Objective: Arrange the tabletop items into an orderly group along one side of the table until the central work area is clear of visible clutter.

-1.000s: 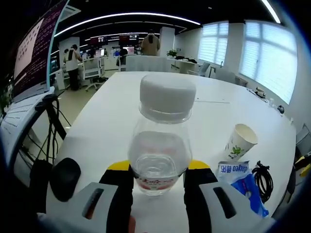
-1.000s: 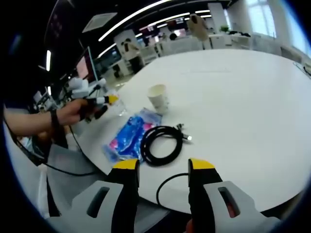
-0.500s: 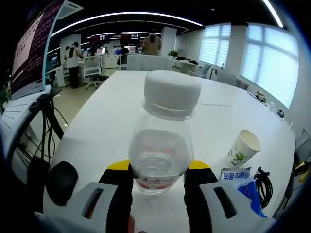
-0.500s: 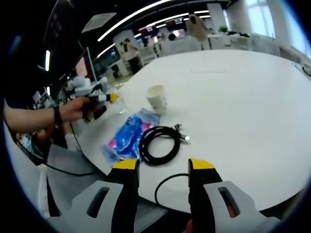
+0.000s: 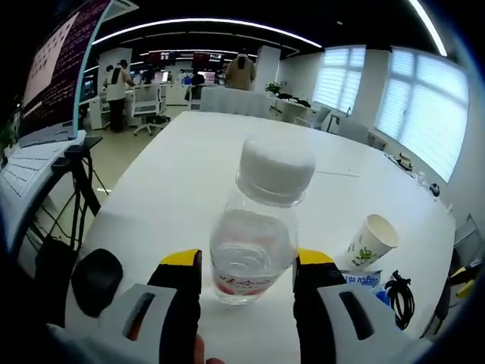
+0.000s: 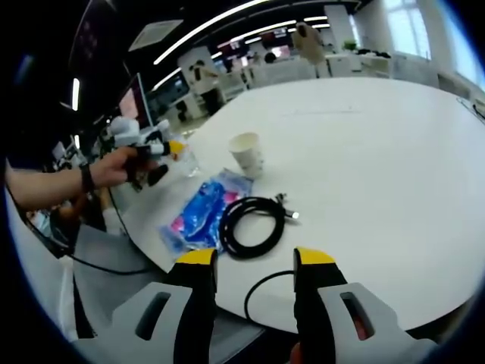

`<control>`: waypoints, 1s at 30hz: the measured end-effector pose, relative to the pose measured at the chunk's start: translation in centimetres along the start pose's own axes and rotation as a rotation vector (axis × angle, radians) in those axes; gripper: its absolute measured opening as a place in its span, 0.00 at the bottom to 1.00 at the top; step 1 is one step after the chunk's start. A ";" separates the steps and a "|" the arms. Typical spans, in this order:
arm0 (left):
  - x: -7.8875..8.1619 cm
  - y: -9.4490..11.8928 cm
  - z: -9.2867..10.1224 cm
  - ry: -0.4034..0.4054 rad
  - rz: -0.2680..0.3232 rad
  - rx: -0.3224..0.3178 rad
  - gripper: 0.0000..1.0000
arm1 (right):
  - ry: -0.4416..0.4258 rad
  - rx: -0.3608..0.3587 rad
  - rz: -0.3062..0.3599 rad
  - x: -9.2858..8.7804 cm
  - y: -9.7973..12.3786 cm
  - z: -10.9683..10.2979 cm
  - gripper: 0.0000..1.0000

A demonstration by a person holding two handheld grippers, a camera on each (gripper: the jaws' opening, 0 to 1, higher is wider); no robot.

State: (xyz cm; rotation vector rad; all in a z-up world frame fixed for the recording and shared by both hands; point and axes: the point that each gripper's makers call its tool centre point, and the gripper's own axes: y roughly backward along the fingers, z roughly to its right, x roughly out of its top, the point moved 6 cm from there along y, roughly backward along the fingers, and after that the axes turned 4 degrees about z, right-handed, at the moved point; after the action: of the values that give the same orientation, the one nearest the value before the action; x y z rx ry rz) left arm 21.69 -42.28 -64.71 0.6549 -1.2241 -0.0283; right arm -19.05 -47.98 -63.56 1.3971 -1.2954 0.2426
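A clear water bottle with a white cap stands on the white table between the jaws of my left gripper. The jaws are open, with a small gap on the left side of the bottle. To its right lie a paper cup on its side, a blue packet and a coiled black cable. My right gripper is open and holds nothing, near the table edge just short of the cable. Beyond it are the packet, the cup and the left gripper in a hand.
A black mouse lies left of my left gripper. A monitor on a stand and cables hang off the table's left edge. The far table surface is bare white. People and desks stand far behind.
The left jaws have spread apart a little and let go of the bottle, which now leans slightly in the view. The right gripper has stayed where it was.
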 end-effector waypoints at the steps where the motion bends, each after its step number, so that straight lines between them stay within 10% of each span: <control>1: 0.0 0.2 0.0 -0.001 0.003 0.000 0.48 | -0.001 0.001 0.000 0.0 -0.1 0.0 0.38; 30: -4.1 8.0 1.2 0.012 0.012 0.018 0.48 | -0.014 0.045 -0.001 -0.6 -1.2 -0.7 0.38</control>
State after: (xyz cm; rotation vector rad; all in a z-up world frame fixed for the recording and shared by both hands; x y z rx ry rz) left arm 16.55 -34.85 -64.18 0.6625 -1.2173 -0.0038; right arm -17.99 -47.48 -64.45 1.4399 -1.3079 0.2626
